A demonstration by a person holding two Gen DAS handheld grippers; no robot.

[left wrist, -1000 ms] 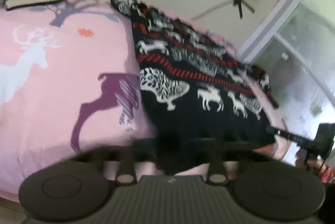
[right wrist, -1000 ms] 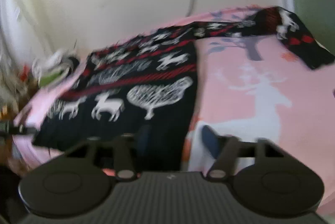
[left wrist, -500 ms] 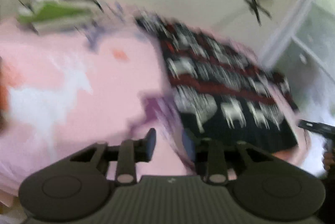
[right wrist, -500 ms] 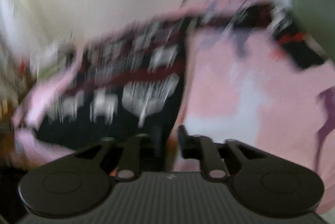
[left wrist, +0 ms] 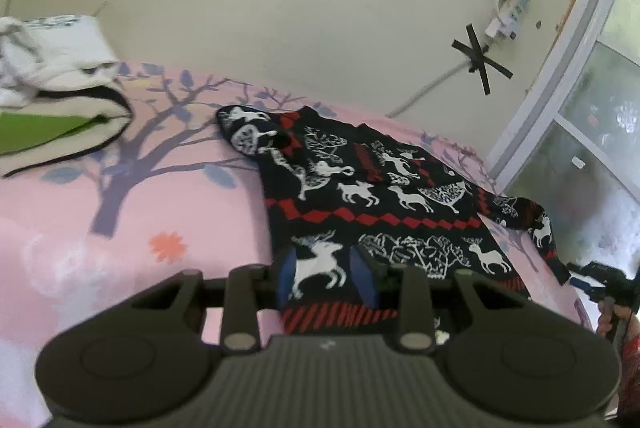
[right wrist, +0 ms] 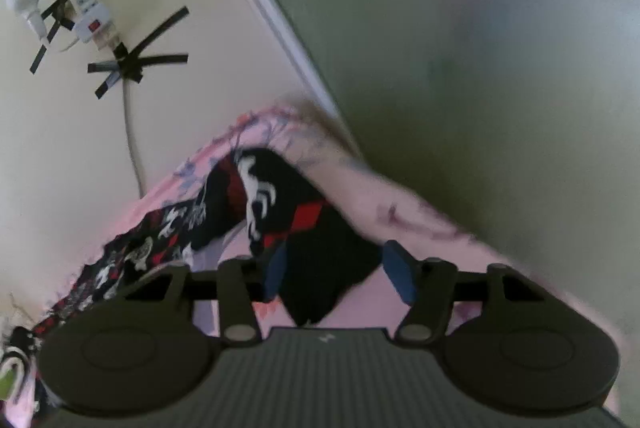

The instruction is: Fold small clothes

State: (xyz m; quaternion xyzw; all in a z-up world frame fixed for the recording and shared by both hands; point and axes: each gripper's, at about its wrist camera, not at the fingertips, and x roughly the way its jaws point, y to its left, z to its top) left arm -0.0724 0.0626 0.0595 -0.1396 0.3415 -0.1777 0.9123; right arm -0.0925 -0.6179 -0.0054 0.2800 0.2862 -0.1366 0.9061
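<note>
The left gripper (left wrist: 327, 276) is hovering low over the near hem of the sweater (left wrist: 380, 203), its jaws standing narrowly apart and gripping nothing; the blue pads (left wrist: 286, 278) are framing a white deer in the knit without pressing on it. The right gripper (right wrist: 340, 278) is opening, now about half wide, and a dark sleeve end (right wrist: 320, 260) is lying between its pads but free of them, so it is holding nothing either. The sweater is lying spread on the pink bed (left wrist: 120, 228), near the bed's right edge, with one sleeve bunched at the far left corner and the other trailing off toward the window side. Judging by this, the folding is only starting: the body is looking flat or at most folded once, and the sleeves are still waiting to be tucked in. A folded pile (left wrist: 52, 95) is sitting at the far left of the bed.
</note>
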